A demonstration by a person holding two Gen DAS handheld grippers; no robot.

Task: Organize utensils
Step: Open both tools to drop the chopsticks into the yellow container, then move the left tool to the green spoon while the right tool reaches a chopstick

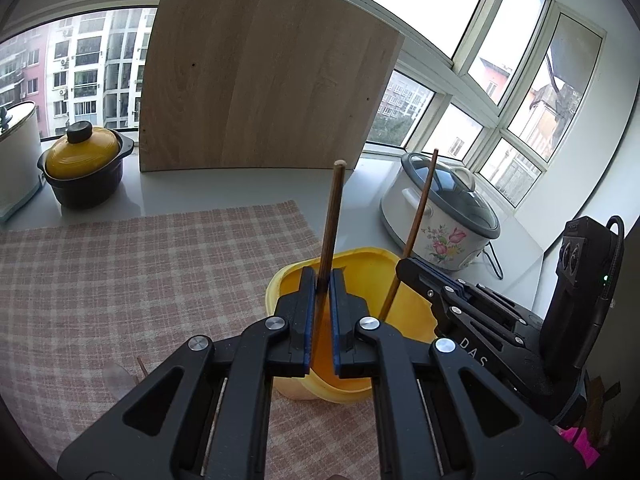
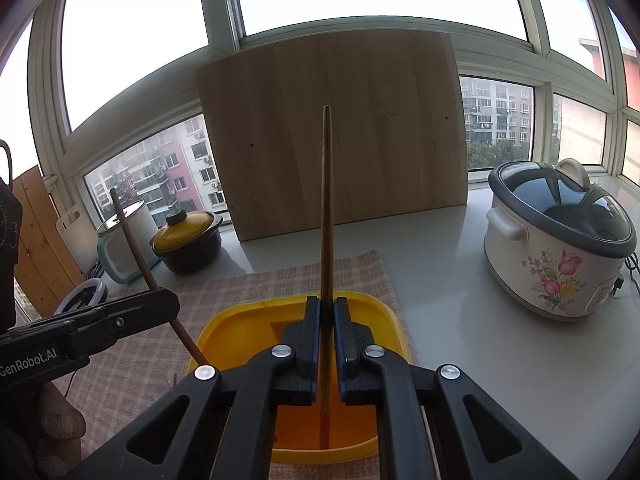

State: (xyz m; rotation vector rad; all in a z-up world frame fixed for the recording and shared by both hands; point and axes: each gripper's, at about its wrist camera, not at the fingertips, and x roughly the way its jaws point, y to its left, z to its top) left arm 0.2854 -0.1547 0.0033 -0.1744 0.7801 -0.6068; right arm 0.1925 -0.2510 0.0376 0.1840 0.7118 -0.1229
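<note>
My left gripper [image 1: 322,280] is shut on a brown wooden chopstick [image 1: 333,216] that stands upright with its lower end inside a yellow container [image 1: 360,264]. My right gripper [image 2: 327,308] is shut on a second brown chopstick [image 2: 327,200], also upright with its lower end in the yellow container [image 2: 236,320]. Each gripper shows in the other's view: the right gripper [image 1: 408,270] with its chopstick [image 1: 420,208] at the right, the left gripper [image 2: 168,304] with its chopstick [image 2: 136,248] at the left. Both grippers are over the container, side by side.
The container sits on a pink checked mat [image 1: 140,272] on a white counter. A wooden board [image 1: 260,68] leans against the window behind. A floral slow cooker [image 2: 560,248] stands at the right, a yellow-lidded black pot [image 1: 82,164] at the left. A clear spoon [image 1: 118,376] lies on the mat.
</note>
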